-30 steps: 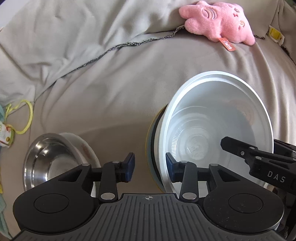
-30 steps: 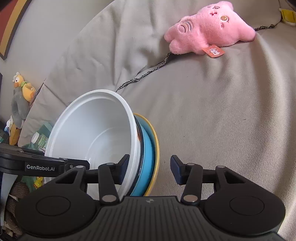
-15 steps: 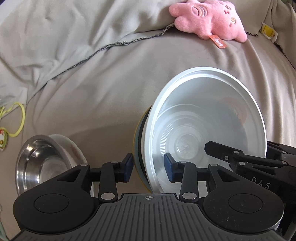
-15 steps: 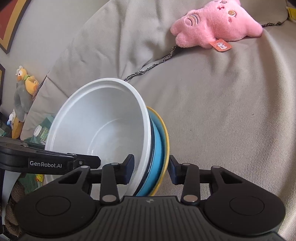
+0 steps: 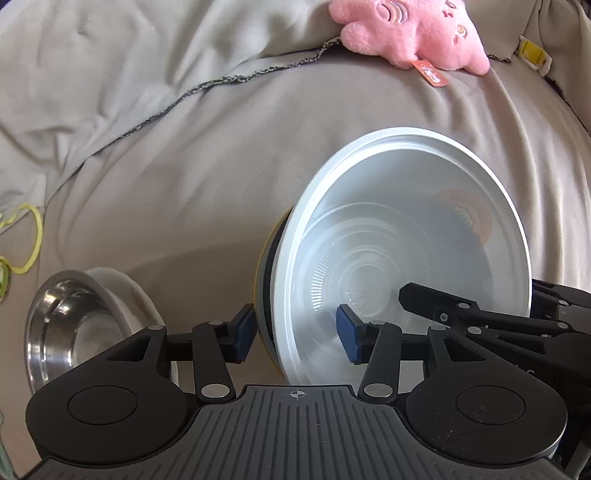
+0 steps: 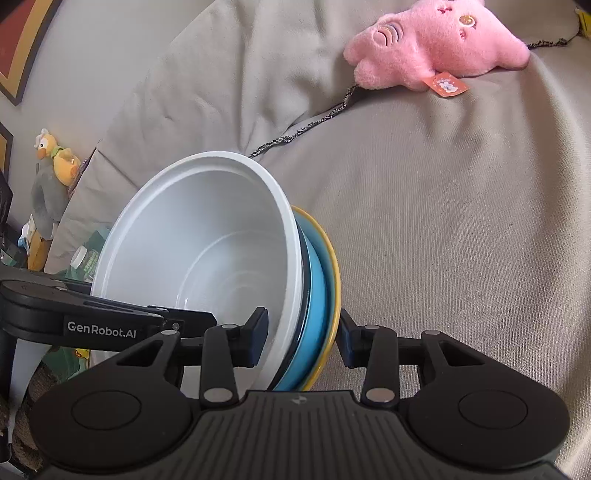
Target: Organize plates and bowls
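A stack stands on edge on the sofa: a white plastic bowl [image 5: 406, 240] in front, then a dark dish, a blue plate [image 6: 317, 295] and a yellow plate [image 6: 334, 280]. My right gripper [image 6: 302, 339] is shut on the stack's lower rim, one pad inside the white bowl [image 6: 192, 251] and one on the yellow plate's back. My left gripper [image 5: 297, 336] straddles the opposite rim. Its jaws are opening and its pads stand clear of the stack on both sides. A steel bowl [image 5: 74, 325] lies at lower left, nested in a white bowl [image 5: 125, 291].
A grey sofa cover [image 5: 184, 166] lies under everything, soft and creased. A pink plush toy [image 5: 413, 33] lies at the back. Yellow loops [image 5: 26, 240] lie at the left edge. A toy duck [image 6: 55, 162] and clutter sit beyond the sofa's left side.
The right jaws closed onto the stack's rim and stayed there. The left jaws have spread apart off the rim. The stack shifted a little and stays tilted on edge.
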The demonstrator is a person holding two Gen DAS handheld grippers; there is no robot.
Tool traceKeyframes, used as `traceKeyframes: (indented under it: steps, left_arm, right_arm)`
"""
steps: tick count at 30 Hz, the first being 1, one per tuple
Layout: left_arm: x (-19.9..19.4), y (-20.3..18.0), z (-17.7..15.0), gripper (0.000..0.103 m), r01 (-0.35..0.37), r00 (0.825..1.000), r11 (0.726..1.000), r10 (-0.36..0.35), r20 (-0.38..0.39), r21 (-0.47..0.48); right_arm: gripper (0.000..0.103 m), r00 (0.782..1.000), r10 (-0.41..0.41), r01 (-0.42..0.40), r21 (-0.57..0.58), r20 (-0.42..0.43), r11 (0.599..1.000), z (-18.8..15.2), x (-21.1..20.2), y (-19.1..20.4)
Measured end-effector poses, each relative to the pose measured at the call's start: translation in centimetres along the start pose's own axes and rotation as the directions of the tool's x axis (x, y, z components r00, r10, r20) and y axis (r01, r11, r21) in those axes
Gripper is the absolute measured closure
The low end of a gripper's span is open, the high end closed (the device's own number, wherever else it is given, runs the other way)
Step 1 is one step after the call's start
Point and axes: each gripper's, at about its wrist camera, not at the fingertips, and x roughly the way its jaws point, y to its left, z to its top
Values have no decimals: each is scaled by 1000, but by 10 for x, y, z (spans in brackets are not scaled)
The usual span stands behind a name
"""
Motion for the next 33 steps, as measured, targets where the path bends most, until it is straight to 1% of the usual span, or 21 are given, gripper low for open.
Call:
traceKeyframes:
  steps: [6, 9, 12, 16, 18, 21, 22, 25, 29, 33]
  left_arm:
    - [-12, -5, 10, 51, 26, 999, 1000, -26, 22, -12]
    - [-10, -9, 10, 50, 14, 1000, 1000, -14, 26, 7]
    - [-3, -11, 8, 45, 7, 1000, 1000, -7, 0, 10]
    - [1, -15, 6, 36, -2, 1000, 999, 3, -5, 37]
    - [3, -14, 6, 35, -4, 1000, 999, 4, -8, 40]
    - [5, -10, 6, 36, 1, 1000, 1000, -1, -14, 27]
    - [5, -9, 6, 38, 0, 1000, 1000, 1, -15, 24]
    - [4, -8, 6, 41, -4, 1000, 1000, 5, -21, 31]
    - [4, -11, 5, 41, -23, 999, 998, 25, -29, 60]
    - [4, -9, 4, 42, -25, 999, 999, 27, -42, 39]
  right_arm:
    - [66, 1000, -29, 28, 56, 11, 998, 6, -1, -15]
    - [66, 1000, -16, 15, 104, 10, 994, 10, -2, -27]
    - [66, 1000, -28, 27, 111, 11, 993, 11, -2, -29]
    - [66, 999, -34, 33, 82, 16, 996, 10, -2, -23]
    - [66, 1000, -15, 14, 77, 8, 997, 9, -3, -21]
    - [66, 998, 46, -43, 76, -33, 996, 7, 1, -18]
    - [65, 998, 55, -52, 69, -44, 996, 6, 3, -16]
    - [65, 997, 55, -53, 57, -45, 997, 5, 4, -11]
    - [65, 995, 81, -75, 109, -53, 991, 8, 5, -20]
    - [66, 994, 90, -83, 103, -61, 991, 6, 6, -18]
